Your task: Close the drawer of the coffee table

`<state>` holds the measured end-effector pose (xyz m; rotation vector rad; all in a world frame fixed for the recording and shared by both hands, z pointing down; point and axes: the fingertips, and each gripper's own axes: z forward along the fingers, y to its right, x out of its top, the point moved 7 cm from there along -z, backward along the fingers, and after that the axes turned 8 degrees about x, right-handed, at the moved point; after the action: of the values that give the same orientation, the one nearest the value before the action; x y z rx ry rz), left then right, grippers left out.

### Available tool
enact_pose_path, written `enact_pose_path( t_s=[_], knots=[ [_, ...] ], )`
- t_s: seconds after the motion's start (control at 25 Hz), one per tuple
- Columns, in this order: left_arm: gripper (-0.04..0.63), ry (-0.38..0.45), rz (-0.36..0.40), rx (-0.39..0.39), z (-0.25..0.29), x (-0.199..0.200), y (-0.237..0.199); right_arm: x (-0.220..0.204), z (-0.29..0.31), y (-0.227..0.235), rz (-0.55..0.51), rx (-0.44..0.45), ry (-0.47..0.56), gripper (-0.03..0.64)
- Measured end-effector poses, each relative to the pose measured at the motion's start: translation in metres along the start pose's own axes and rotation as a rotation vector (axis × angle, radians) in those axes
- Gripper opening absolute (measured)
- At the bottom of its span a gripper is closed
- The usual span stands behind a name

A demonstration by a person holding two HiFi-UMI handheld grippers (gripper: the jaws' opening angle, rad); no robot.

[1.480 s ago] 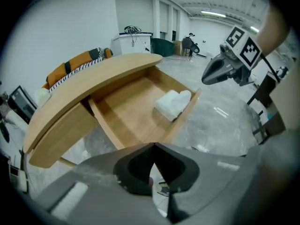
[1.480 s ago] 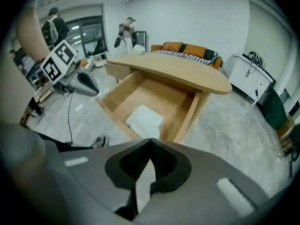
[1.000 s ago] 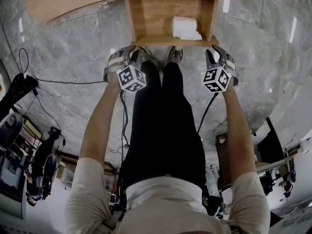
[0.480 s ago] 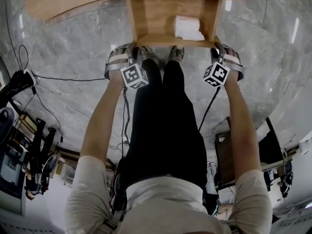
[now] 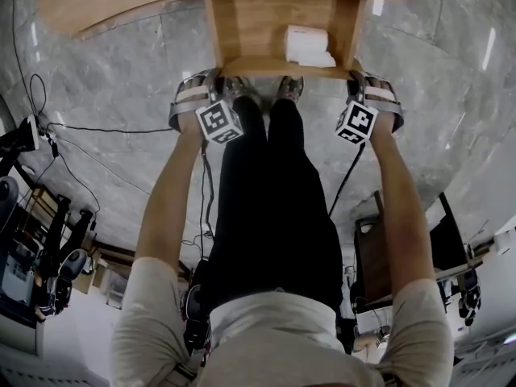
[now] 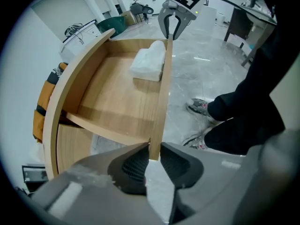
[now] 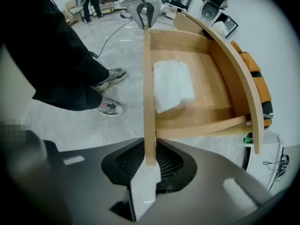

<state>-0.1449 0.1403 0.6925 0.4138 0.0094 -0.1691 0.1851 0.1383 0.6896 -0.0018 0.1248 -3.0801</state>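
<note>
**Head view with both gripper views, near to far.** Nearest the head camera, a pale shirt (image 5: 274, 329) and black trousers (image 5: 270, 208) are seen from above. Two bare forearms (image 5: 165, 208) are stretched down toward a grey marble floor (image 5: 113, 87).

The left hand-held gripper (image 6: 152, 156) is clenched on the left end of the front panel (image 6: 161, 97) of the drawer (image 6: 117, 97). In the left gripper view the board's end is pinched between the two ribbed pads, and the jaws have just been closing. The right hand-held gripper (image 7: 150, 161) is likewise clamped on the panel's right end. Here the thin board is held between the pads, and these jaws too have just been closing. Both grippers are pointed steeply down.

Two shoes (image 5: 286, 89) are placed on the floor just before the panel, between the grippers.

Beyond the panel, the drawer is shown pulled out from under the counter (image 5: 121, 6), with its wooden bottom exposed. A white bundle (image 5: 306, 45) is laid inside, just beside the panel and nearer the right gripper. Farther on, the drawer's rear part is overhung by the counter's curved top. Cables (image 5: 97, 131) are seen on the floor to the left, well apart from the drawer.
</note>
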Motion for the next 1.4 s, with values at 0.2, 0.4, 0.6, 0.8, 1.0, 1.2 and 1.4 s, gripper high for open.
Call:
enact_pose_path(
  t_s=[0.2,0.4,0.6,0.8,1.0,1.2,1.4],
  knots=[
    [0.103,0.004,0.013,-0.008,-0.006,-0.006,-0.002,0.005,-0.006,-0.009,0.001,0.027,0.005,0.078],
    [0.104,0.032,-0.008,-0.019,-0.016,-0.008,-0.008,0.009,-0.017,-0.008,0.014,0.032,0.020,0.078],
    [0.106,0.027,-0.013,-0.039,-0.028,-0.005,-0.019,0.007,-0.032,-0.006,0.022,0.047,0.034,0.078],
    [0.106,-0.020,-0.018,-0.059,-0.034,-0.009,-0.024,0.007,-0.041,-0.005,0.004,0.094,0.049,0.077],
    [0.107,-0.011,-0.024,-0.084,-0.034,-0.011,-0.032,0.011,-0.045,0.001,-0.002,0.109,0.061,0.075],
    [0.107,-0.010,-0.034,-0.101,-0.038,-0.008,-0.028,0.006,-0.047,0.005,-0.004,0.127,0.047,0.074],
    [0.107,0.015,-0.050,-0.102,-0.035,-0.004,-0.031,0.006,-0.046,0.008,0.000,0.129,0.043,0.074]
  ],
)
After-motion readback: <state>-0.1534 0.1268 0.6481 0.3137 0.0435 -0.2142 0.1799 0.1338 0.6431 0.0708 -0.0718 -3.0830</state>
